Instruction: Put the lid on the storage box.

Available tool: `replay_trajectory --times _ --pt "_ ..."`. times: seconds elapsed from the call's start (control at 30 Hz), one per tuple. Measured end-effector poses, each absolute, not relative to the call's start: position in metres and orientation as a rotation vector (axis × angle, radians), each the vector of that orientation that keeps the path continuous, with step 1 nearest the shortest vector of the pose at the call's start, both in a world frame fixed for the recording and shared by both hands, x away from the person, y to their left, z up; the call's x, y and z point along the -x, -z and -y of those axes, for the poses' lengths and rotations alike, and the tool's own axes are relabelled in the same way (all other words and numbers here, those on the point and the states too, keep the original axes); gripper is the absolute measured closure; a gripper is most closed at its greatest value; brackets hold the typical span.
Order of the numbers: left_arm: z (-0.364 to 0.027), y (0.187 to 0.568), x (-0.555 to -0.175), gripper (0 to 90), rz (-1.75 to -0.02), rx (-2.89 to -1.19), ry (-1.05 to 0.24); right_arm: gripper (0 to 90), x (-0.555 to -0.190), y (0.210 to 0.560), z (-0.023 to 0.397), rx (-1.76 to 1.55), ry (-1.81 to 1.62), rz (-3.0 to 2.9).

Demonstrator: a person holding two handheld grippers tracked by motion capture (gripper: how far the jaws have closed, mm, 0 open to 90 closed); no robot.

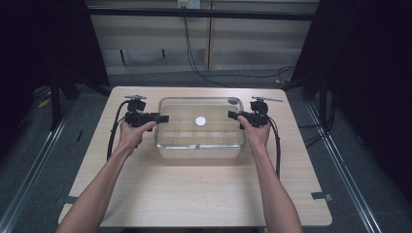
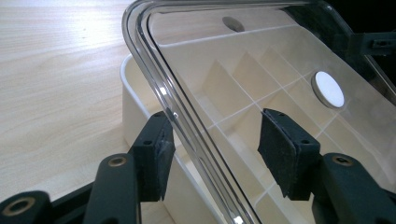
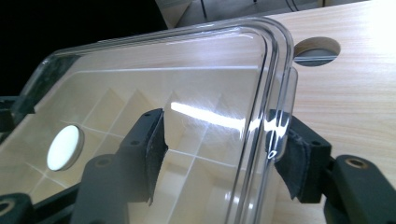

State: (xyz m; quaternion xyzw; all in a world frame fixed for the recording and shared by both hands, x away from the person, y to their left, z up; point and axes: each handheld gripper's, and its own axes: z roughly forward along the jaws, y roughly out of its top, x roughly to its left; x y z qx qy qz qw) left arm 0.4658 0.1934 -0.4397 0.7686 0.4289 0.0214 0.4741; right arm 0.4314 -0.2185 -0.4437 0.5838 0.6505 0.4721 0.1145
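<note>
Reaching in from the near edge of the table [image 1: 194,194], the person's forearms bring a gripper to each short end of a clear lid [image 1: 200,121], which sits over a white divided box [image 2: 140,116] at mid-table. The left gripper [image 1: 163,118] straddles the lid's left rim: one pad [image 2: 161,154] touches or nearly touches the outer edge, the other stands clear above the lid, so its jaws are open around the rim rather than clamped. The right gripper [image 1: 232,115] mirrors it at the right rim, jaws spread, with a gap at the inner pad [image 3: 156,149]; contact at the outer one cannot be told. The lid's long axis runs left to right between the two tools, each hand equally near its own end. A white disc [image 1: 200,121] marks the lid's centre. Beyond, a round hole [image 3: 316,50] pierces the table.
</note>
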Motion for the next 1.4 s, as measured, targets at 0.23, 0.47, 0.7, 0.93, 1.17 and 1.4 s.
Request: replay_trajectory --times 0.23,0.47,0.7,0.93,1.17,1.4 --pt "-0.196 0.444 -0.466 47.0 -1.074 -1.908 -0.075 37.9 -0.431 0.447 0.216 -1.706 -1.271 -1.925" --pt "-0.197 0.450 -0.470 46.8 -1.103 -1.891 -0.039 39.3 -0.435 0.454 0.218 -1.739 -1.278 -1.936" --pt "-0.197 0.451 -0.472 47.0 -1.120 -1.884 -0.022 43.9 -0.438 0.455 0.222 -1.762 -1.306 -1.924" --pt "-0.198 0.454 -0.471 46.8 -1.115 -1.875 0.001 50.1 -0.432 0.452 0.226 -1.756 -1.289 -1.912" --pt "-0.196 0.452 -0.464 37.1 -1.088 -1.925 -0.027 50.2 -0.430 0.452 0.227 -1.758 -1.303 -1.907" --pt "-0.195 0.445 -0.454 27.1 -1.092 -1.937 -0.070 42.2 -0.418 0.445 0.235 -1.712 -1.302 -1.908"
